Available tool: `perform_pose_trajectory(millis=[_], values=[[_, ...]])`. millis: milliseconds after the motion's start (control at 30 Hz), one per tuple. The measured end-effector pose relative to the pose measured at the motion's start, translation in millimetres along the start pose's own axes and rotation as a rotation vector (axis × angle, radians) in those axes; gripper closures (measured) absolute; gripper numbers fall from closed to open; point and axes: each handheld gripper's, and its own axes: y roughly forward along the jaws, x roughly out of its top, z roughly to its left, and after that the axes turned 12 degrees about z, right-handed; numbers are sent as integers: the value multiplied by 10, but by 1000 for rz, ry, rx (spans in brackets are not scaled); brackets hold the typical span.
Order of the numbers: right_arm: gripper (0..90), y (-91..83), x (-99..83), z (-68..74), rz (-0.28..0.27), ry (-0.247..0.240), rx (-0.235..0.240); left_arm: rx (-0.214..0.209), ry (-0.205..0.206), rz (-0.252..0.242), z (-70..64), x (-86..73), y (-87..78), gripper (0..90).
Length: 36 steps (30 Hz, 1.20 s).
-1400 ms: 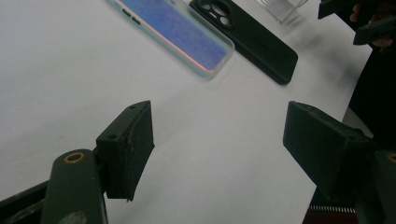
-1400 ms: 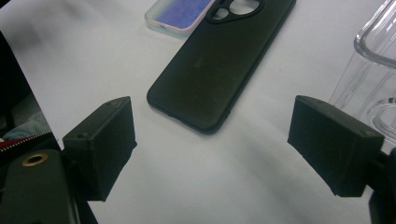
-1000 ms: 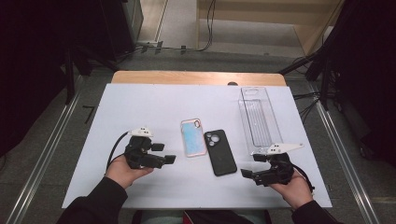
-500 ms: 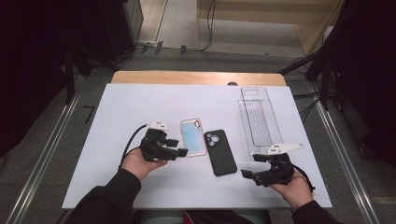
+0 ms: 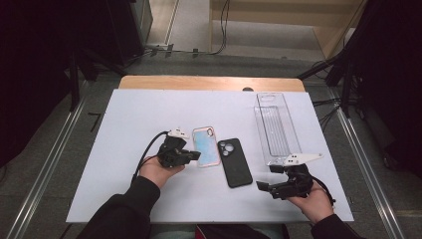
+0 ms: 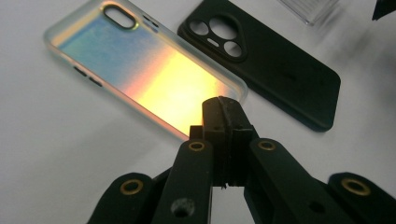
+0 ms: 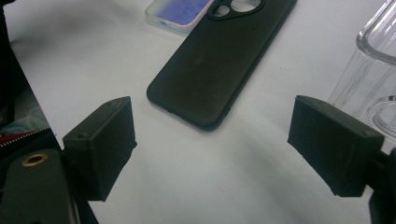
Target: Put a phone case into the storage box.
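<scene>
Jaws of your left gripper (image 6: 223,109) are pressed together at the iridescent phone case's (image 6: 140,70) near edge, mid-table (image 5: 149,107). Your right gripper (image 7: 212,144) gapes wide before the black phone case (image 7: 219,60).

On the white rectangular table (image 5: 149,107), an iridescent translucent phone case (image 5: 206,145) and a matte black phone case (image 5: 234,162) lie side by side near the middle. The left gripper (image 5: 195,156) touches the iridescent case's left edge. A clear plastic tray (image 5: 276,127) sits along the right edge; the right gripper (image 5: 264,179) hovers near the front right corner.
</scene>
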Motion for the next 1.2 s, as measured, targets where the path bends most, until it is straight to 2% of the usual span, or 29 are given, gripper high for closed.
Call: perform_pose_trajectory(millis=[200,300,433,733,900,1200], values=[[130,4,1,-3,1,-3,3,-4,-8,30,-9,-3,157,900],[130,6,2,-4,1,-2,3,-15,-30,40,5,-22,236,900],[130,1,0,-1,-1,2,2,2,-19,56,11,-24,289,900],[130,-6,-1,-3,-4,4,4,37,-37,65,97,-21,280,900],[130,-12,-3,-8,-6,6,3,49,-56,76,194,-45,219,900],[131,-17,-6,-11,-6,9,2,42,-78,92,303,-111,149,900]])
